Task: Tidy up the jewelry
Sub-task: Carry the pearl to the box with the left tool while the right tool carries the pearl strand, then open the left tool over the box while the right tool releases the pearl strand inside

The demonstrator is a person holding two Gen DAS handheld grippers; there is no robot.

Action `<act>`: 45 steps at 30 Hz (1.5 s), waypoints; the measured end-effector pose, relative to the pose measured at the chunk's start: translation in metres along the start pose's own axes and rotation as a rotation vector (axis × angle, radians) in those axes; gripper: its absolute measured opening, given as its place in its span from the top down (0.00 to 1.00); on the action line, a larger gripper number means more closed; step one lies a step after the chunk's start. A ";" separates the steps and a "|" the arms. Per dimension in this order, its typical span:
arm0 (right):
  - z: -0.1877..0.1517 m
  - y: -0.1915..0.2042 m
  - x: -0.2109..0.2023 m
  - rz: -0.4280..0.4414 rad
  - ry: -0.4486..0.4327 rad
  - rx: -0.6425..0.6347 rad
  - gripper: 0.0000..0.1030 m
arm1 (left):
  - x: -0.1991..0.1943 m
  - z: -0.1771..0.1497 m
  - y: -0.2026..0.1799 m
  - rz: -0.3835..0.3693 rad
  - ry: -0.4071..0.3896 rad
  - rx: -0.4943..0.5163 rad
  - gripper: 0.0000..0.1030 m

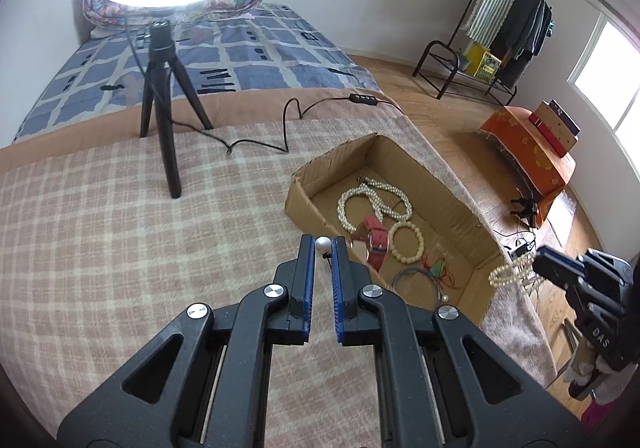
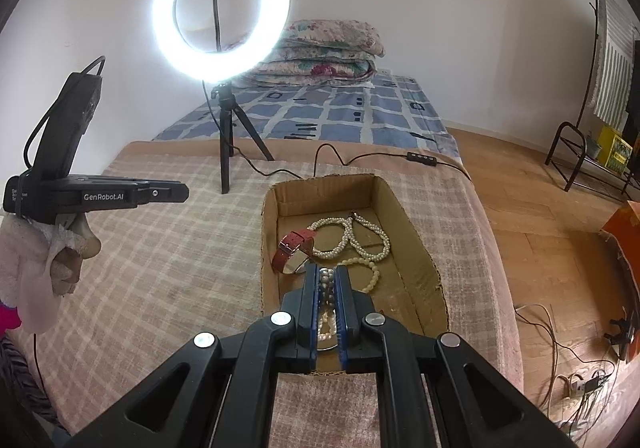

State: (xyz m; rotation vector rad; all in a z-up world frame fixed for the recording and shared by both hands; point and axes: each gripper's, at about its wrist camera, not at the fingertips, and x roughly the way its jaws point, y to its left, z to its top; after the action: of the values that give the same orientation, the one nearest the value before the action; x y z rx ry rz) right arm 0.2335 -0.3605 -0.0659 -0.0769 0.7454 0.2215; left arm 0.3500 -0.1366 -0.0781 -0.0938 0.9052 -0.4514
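My left gripper (image 1: 323, 246) is pinched on a small earring (image 1: 322, 244), its white pearl showing right between the blue pads (image 1: 307, 268) at the tips, with a thin dark bit hanging just under it. It hovers over the checked blanket (image 1: 120, 248), just beside the near left corner of the box (image 1: 436, 183). My right gripper (image 2: 329, 280) is clamped on a pearl bracelet (image 2: 327, 288); the beads sit stacked in the narrow slot between its pads, and in the left view the same bracelet (image 1: 508, 274) dangles as a loop off the tips, past the box's near right corner. The right gripper sits above the near end of the box. Inside the box lie a long pearl necklace (image 2: 352, 238) looped near the far end, a red watch (image 2: 292, 248) touching it on the left, and a cream bead bracelet (image 1: 406, 242) just beside the watch. Nearer the front, the left view shows thin wire bangles (image 1: 408, 276) and a small red-and-green piece (image 1: 438, 266) that I cannot make out. Beyond the box a ring light (image 2: 220, 7) stands on its tripod (image 2: 228, 143) on the blanket, its cable (image 2: 352, 157) running past the box's far wall. Behind that lie a blue sheet (image 2: 320, 111) and folded quilts (image 2: 324, 51). A clothes rack (image 1: 508, 19) stands well apart on the floor.
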 end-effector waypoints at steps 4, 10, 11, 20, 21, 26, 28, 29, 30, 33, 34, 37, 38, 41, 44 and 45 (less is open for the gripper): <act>-0.003 -0.008 0.004 0.001 0.012 0.014 0.95 | 0.016 0.015 -0.007 0.007 0.002 -0.006 0.94; -0.006 -0.013 0.015 0.004 0.035 0.024 0.95 | 0.044 0.028 -0.024 0.021 0.021 0.028 0.94; -0.006 -0.014 0.018 0.005 0.041 0.024 0.95 | 0.050 0.029 -0.027 0.021 0.025 0.032 0.94; -0.013 -0.017 0.038 0.035 0.086 0.039 0.95 | 0.091 0.034 -0.035 0.046 0.074 0.049 0.94; -0.014 -0.016 0.039 0.036 0.089 0.037 0.95 | 0.094 0.034 -0.035 0.046 0.079 0.046 0.94; -0.014 -0.014 0.044 0.044 0.102 0.034 0.95 | 0.105 0.032 -0.036 0.046 0.094 0.039 0.94; -0.015 -0.014 0.045 0.042 0.105 0.034 0.95 | 0.106 0.033 -0.037 0.043 0.096 0.036 0.94; -0.015 -0.014 0.046 0.041 0.105 0.035 0.95 | 0.107 0.034 -0.037 0.043 0.095 0.033 0.94; -0.016 -0.014 0.046 0.041 0.105 0.036 0.95 | 0.106 0.034 -0.037 0.043 0.093 0.031 0.94; -0.016 -0.015 0.046 0.042 0.103 0.038 0.91 | 0.105 0.036 -0.039 0.040 0.086 0.034 0.94; -0.016 -0.015 0.046 0.043 0.101 0.039 0.83 | 0.104 0.036 -0.039 0.039 0.082 0.036 0.94; -0.016 -0.014 0.044 0.051 0.091 0.039 0.70 | 0.103 0.037 -0.042 0.043 0.080 0.048 0.93; -0.016 -0.014 0.044 0.049 0.091 0.036 0.67 | 0.102 0.037 -0.043 0.044 0.082 0.055 0.90; -0.017 -0.010 0.043 0.031 0.082 0.022 0.44 | 0.099 0.036 -0.047 0.056 0.064 0.067 0.50; -0.017 -0.007 0.040 0.010 0.065 0.010 0.25 | 0.096 0.036 -0.051 0.068 0.046 0.083 0.46; -0.016 -0.006 0.039 0.004 0.061 0.007 0.21 | 0.096 0.036 -0.052 0.073 0.049 0.087 0.40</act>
State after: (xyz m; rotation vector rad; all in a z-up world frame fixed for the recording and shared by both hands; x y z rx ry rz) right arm 0.2518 -0.3620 -0.1046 -0.0762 0.8067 0.2213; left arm 0.4112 -0.2275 -0.1125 0.0296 0.9332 -0.4260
